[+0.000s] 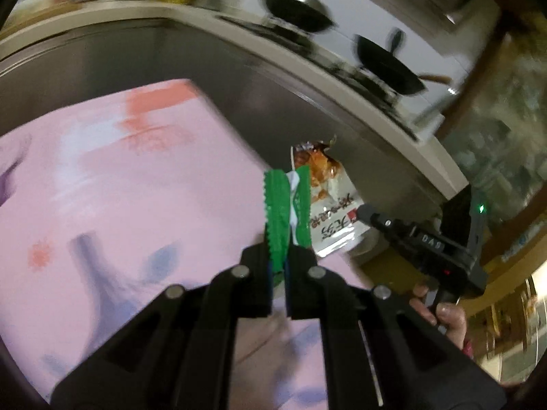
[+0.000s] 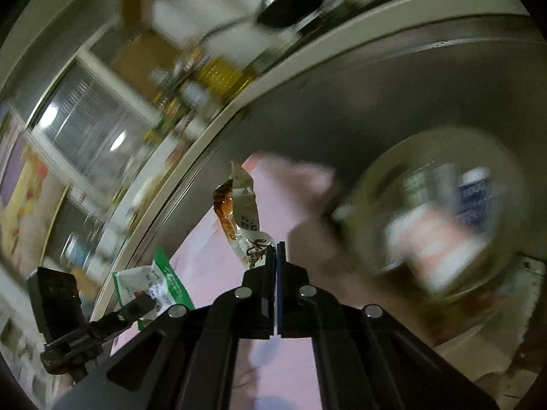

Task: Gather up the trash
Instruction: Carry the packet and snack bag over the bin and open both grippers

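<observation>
Left claw pinches green wrapper; right claw pinches snack bag.

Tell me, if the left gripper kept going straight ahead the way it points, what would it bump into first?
Probably the dark cabinet front past the pink cloth, though depth is unclear. The left gripper, shut on a green wrapper, points that way.

A pink cloth with faint red and blue-grey prints covers the near surface; its far edge stands against a dark grey panel. Behind runs a pale surface bearing two dark woks on a black hob. In the right wrist view the same pink cloth shows, blurred, beside a round bin holding packets
</observation>
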